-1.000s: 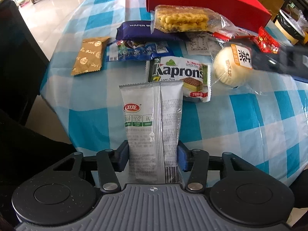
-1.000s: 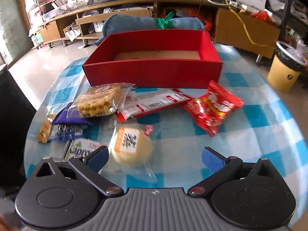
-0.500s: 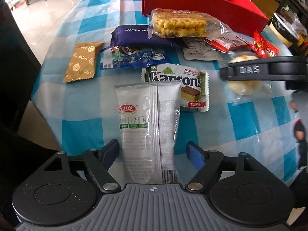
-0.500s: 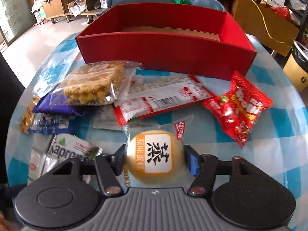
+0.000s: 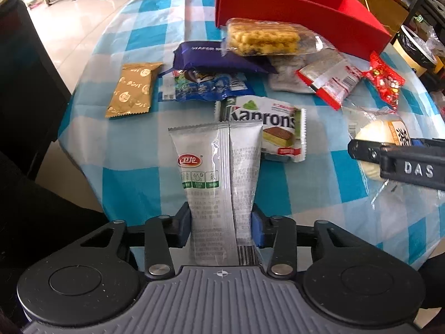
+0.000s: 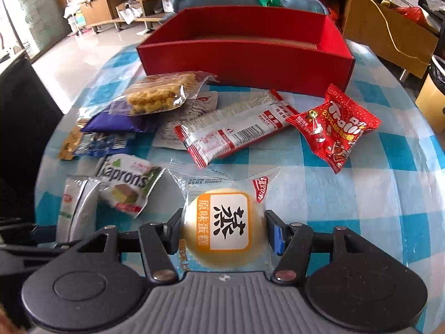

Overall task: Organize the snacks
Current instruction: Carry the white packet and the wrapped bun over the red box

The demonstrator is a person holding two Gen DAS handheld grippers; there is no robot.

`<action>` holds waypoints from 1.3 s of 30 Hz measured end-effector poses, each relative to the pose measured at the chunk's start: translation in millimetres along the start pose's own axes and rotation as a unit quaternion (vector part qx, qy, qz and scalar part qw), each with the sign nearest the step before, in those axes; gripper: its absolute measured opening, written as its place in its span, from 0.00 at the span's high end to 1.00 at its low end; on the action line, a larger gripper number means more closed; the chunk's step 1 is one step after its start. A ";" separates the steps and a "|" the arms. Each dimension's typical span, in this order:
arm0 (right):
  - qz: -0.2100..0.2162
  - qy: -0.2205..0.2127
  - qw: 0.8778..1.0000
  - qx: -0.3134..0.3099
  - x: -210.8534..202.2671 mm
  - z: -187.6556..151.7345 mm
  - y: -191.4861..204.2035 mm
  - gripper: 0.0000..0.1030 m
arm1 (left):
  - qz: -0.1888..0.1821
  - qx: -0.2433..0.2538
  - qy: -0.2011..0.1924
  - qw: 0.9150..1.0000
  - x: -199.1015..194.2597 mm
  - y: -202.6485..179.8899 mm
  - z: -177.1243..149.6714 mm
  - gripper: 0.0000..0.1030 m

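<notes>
My left gripper point(image 5: 221, 226) is shut on a silver snack packet point(image 5: 219, 183) at the near left of the checked table. My right gripper point(image 6: 224, 235) is shut on a round yellow cake in clear wrap point(image 6: 224, 228); the cake also shows at the right of the left wrist view point(image 5: 381, 136). An empty red box point(image 6: 250, 55) stands at the far side. Between lie a Kaprons wafer pack point(image 5: 267, 130), a noodle-snack bag point(image 5: 264, 37), a purple wafer pack point(image 5: 217, 58), a blue packet point(image 5: 205, 86), a gold sachet point(image 5: 132, 89), a red-and-white bar point(image 6: 233, 130) and a red candy bag point(image 6: 336, 128).
The table wears a blue-and-white checked cloth point(image 6: 375, 194); its left edge drops to a dark chair point(image 5: 25, 83). A bin with a black liner point(image 6: 434, 89) stands on the floor at the right. Shelves and clutter lie beyond the box.
My left gripper opened around the silver packet, then shut on it again. My right gripper came down around the cake and shut on it.
</notes>
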State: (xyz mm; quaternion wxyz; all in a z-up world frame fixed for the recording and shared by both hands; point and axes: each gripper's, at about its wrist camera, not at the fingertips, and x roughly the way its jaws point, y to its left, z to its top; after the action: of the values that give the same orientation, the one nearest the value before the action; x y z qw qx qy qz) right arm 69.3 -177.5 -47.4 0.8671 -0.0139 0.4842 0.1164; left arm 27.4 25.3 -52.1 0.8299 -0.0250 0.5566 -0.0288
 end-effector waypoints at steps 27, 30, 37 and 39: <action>0.009 -0.062 0.997 0.041 -31.8 38.5 -20.2 0.48 | -0.028 0.041 -0.070 0.996 -18.8 -42.4 70.2 0.53; 0.005 -0.075 0.996 0.047 -30.9 54.6 -26.7 0.48 | -0.029 0.044 -0.080 0.995 -18.7 -45.5 83.8 0.53; 0.001 -0.093 0.994 0.063 -28.1 84.2 -42.6 0.48 | -0.031 0.039 -0.096 0.994 -16.5 -53.5 117.6 0.53; 0.001 -0.097 0.993 0.062 -26.6 91.7 -44.8 0.48 | -0.031 0.042 -0.102 0.993 -16.3 -58.1 126.0 0.53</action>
State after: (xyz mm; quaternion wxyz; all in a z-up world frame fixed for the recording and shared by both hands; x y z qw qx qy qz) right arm 142.3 -213.6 19.8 0.9089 0.0519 0.4044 0.0873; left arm 136.7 -30.2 15.0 0.8812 -0.0100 0.4668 -0.0749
